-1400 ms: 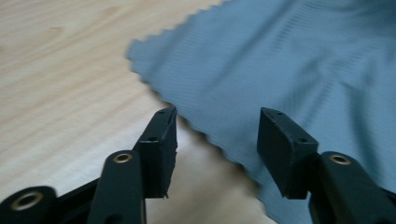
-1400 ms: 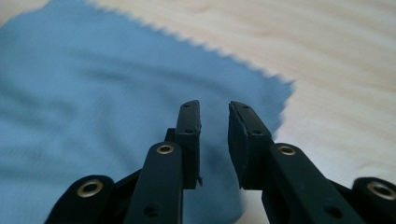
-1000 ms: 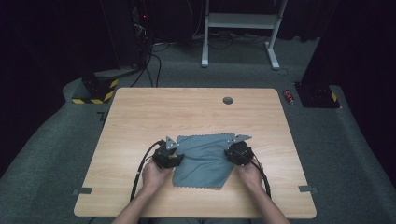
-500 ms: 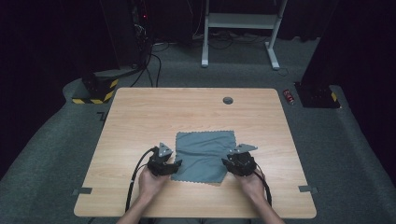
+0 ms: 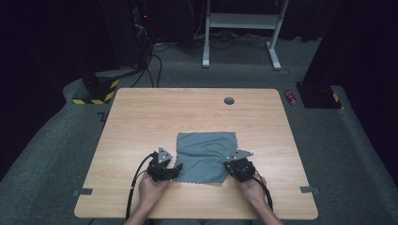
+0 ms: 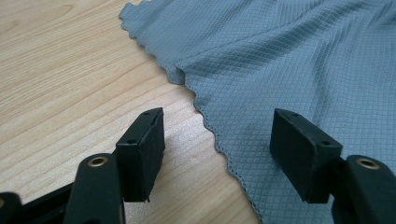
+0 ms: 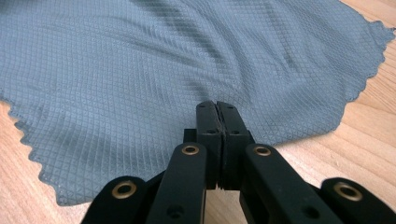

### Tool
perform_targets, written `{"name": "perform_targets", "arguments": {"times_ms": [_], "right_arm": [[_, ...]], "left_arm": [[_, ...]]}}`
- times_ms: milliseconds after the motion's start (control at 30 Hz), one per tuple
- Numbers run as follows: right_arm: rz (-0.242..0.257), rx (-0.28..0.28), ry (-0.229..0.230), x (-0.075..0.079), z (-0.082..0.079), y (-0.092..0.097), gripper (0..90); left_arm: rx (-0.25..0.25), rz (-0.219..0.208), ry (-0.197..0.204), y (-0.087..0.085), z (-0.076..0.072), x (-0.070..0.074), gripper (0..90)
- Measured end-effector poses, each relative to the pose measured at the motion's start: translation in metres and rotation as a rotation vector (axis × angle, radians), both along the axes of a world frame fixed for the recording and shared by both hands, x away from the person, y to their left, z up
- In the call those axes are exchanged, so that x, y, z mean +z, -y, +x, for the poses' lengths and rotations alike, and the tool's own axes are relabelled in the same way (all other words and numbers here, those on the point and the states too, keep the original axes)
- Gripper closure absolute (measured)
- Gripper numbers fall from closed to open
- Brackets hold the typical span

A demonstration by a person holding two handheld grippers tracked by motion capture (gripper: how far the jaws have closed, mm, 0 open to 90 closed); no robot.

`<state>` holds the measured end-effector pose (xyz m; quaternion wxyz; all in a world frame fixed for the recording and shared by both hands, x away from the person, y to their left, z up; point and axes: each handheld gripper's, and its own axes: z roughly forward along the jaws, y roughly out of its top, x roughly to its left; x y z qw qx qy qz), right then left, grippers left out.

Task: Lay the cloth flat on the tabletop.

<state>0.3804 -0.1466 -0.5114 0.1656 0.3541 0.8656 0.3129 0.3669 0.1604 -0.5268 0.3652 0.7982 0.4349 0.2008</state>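
Two hands low at table's (image 5: 141, 117) near edge: left gripper (image 6: 215, 154) spread wide astride grey cloth's (image 5: 206, 152) scalloped edge; right gripper (image 7: 217, 116) pressed together over cloth, a pinch impossible to tell

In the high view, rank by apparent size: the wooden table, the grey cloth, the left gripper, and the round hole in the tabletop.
1. Wooden table
2. Grey cloth
3. Left gripper
4. Round hole

The gaps are wide, though the hole lies farther from the camera.
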Motion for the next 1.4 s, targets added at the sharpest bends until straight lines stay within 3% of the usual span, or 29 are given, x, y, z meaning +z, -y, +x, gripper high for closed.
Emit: {"name": "perform_targets", "arguments": {"times_ms": [167, 200, 267, 333, 467, 533, 567, 600, 733, 767, 800, 833, 900, 967, 1033, 1133, 1233, 1300, 1400], "right_arm": [[0.040, -0.011, 0.009, 0.014, 0.007, 0.000, 89.0], [0.044, 0.000, 0.030, 0.028, 0.014, -0.008, 88.9], [0.042, 0.008, 0.037, 0.032, 0.017, -0.011, 88.9], [0.021, 0.032, 0.036, 0.044, 0.032, -0.032, 88.8], [0.008, 0.043, 0.012, 0.042, 0.048, -0.053, 88.6], [0.002, 0.029, -0.031, 0.033, 0.060, -0.069, 87.5], [0.001, 0.032, -0.071, 0.022, 0.070, -0.076, 81.9], [0.003, 0.038, -0.075, 0.020, 0.071, -0.078, 80.0], [0.053, 0.045, -0.054, 0.023, 0.064, -0.072, 78.0], [0.086, 0.035, -0.007, 0.034, 0.052, -0.057, 78.8], [0.099, 0.027, 0.012, 0.038, 0.047, -0.049, 79.5], [0.099, 0.027, 0.012, 0.038, 0.047, -0.049, 79.5], [0.076, 0.007, 0.036, 0.040, 0.035, -0.028, 80.8], [0.031, -0.013, 0.022, 0.031, 0.031, -0.017, 81.4], [0.017, -0.036, -0.002, 0.019, 0.030, -0.009, 81.6], [0.021, -0.037, -0.014, 0.011, 0.030, -0.007, 81.6], [0.005, 0.000, -0.006, 0.004, 0.029, -0.014, 81.5], [0.028, 0.047, -0.006, 0.001, 0.028, -0.024, 80.8], [0.055, 0.071, -0.004, 0.003, 0.027, -0.030, 80.3]], "left_arm": [[-0.004, -0.001, -0.002, 0.000, 0.000, 0.000, 35.0], [-0.004, -0.001, -0.002, 0.000, 0.000, 0.000, 34.9], [-0.004, -0.001, -0.002, 0.000, 0.000, 0.000, 34.9], [-0.004, -0.001, -0.002, 0.000, 0.000, 0.000, 34.9], [-0.003, -0.001, -0.002, 0.000, 0.000, 0.000, 34.7], [-0.003, -0.001, -0.003, 0.000, 0.000, 0.000, 34.6], [-0.002, -0.001, -0.003, 0.000, 0.000, 0.000, 34.5], [-0.002, -0.001, -0.003, 0.000, 0.000, 0.000, 34.4], [-0.001, 0.000, -0.002, 0.000, 0.000, 0.000, 34.4], [-0.001, -0.001, -0.004, 0.000, 0.000, 0.000, 34.3], [-0.001, -0.001, -0.003, 0.000, 0.000, 0.000, 34.3], [-0.001, -0.001, -0.004, 0.000, 0.000, 0.000, 34.3], [-0.002, -0.001, -0.005, 0.000, 0.000, 0.000, 34.3], [-0.001, -0.002, -0.004, 0.000, 0.000, 0.000, 34.3], [-0.001, -0.001, -0.003, 0.000, 0.000, 0.000, 34.3], [0.000, -0.002, -0.004, 0.000, 0.000, 0.000, 34.3], [-0.001, -0.001, -0.004, 0.000, 0.000, 0.000, 34.2], [-0.001, 0.001, -0.004, 0.000, 0.000, 0.000, 34.1], [0.000, -0.001, -0.004, 0.000, 0.000, 0.000, 34.1]]}}
